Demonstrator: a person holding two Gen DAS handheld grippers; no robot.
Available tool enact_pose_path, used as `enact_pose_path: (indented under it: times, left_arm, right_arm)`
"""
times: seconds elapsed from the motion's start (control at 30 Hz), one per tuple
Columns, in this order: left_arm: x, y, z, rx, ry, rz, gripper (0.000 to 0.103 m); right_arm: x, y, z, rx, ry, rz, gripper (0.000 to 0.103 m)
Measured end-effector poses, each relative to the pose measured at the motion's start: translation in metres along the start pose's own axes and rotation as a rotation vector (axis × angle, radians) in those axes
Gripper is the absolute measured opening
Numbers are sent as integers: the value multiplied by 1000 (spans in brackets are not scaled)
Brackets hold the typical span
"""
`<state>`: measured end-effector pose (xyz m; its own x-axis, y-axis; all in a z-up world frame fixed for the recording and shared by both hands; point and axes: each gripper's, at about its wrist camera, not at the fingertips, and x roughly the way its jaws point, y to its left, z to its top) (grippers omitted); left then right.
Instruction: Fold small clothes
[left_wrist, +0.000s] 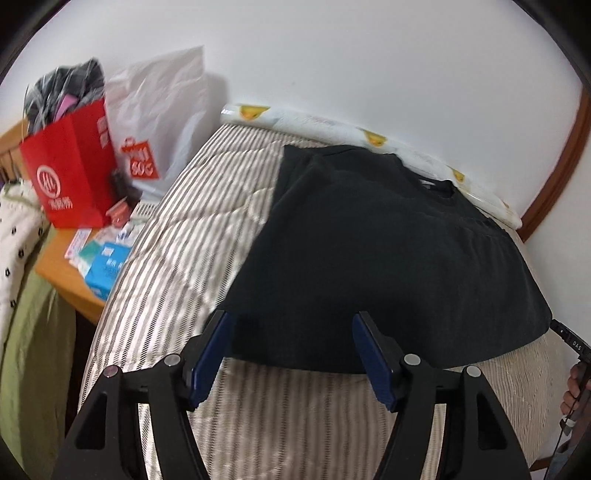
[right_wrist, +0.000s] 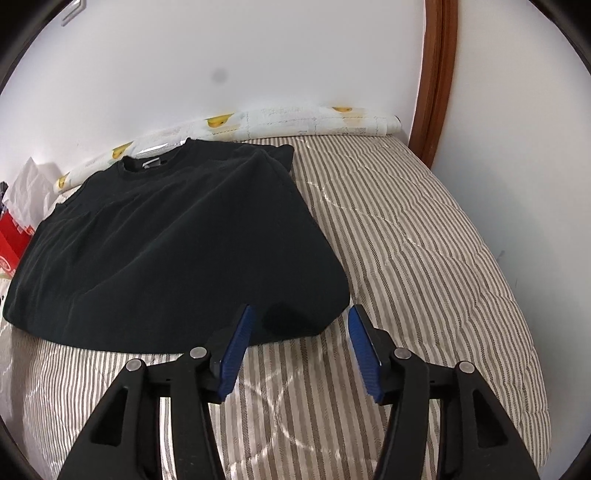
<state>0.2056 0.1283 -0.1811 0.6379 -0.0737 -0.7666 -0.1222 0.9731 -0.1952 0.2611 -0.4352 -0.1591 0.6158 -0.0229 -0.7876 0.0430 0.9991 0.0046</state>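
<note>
The black shirt (left_wrist: 369, 258) lies flat on the striped bed (right_wrist: 406, 240), collar at 12 o'clock toward the wall, sides apparently folded in. Left gripper (left_wrist: 291, 354) and right gripper (right_wrist: 297, 350) hover spread and empty at the 6 o'clock hem, likely positioned for the next fold.

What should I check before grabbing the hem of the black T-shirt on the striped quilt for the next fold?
1. Left gripper jaws open, nothing between them: ok.
2. Right gripper jaws open, empty: ok.
3. Black cotton T-shirt lying flat on the striped quilted bedcover, collar toward the wall: ok.
4. Near hem reachable, just ahead of both grippers: ok.
5. Sleeves tucked in evenly: cannot tell.
6. Bare quilt around the shirt for folding: ok.
</note>
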Motion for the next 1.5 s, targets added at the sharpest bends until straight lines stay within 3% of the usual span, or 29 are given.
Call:
enact_pose_path:
  times: [0.17,0.5,0.6,0.67,0.7,0.73,0.77,0.83,0.97,1.13,1.5]
  left_arm:
    - [17,13,0,-16,12,-1,66]
    - [45,22,7,-42,24,-11,64]
    - [44,21,5,-39,25,-15,57]
    - [44,20,4,-35,30,-17,48]
    - [43,20,3,-35,31,-20,45]
    - [42,20,3,-36,34,-30,34]
    - [41,20,3,-39,39,-52,26]
    - [37,20,2,-36,32,-62,21]
    - [28,18,-3,-5,19,-64,18]
    - [15,21,-12,-23,27,-106,16]
    - [-33,13,-61,4,26,-106,16]
  right_arm:
    - [19,-6,7,31,11,-16,56]
    - [48,-9,14,68,35,31,56]
    - [54,-10,13,89,50,52,56]
    - [56,-12,12,104,54,74,51]
    - [56,-13,10,119,53,98,42]
    - [56,-14,9,127,52,127,29]
    - [55,-14,8,128,45,155,25]
    - [50,-11,7,115,19,144,19]
    - [41,-11,2,115,19,136,17]
    - [24,-19,-8,132,19,131,17]
    - [-32,-37,-54,103,1,105,17]
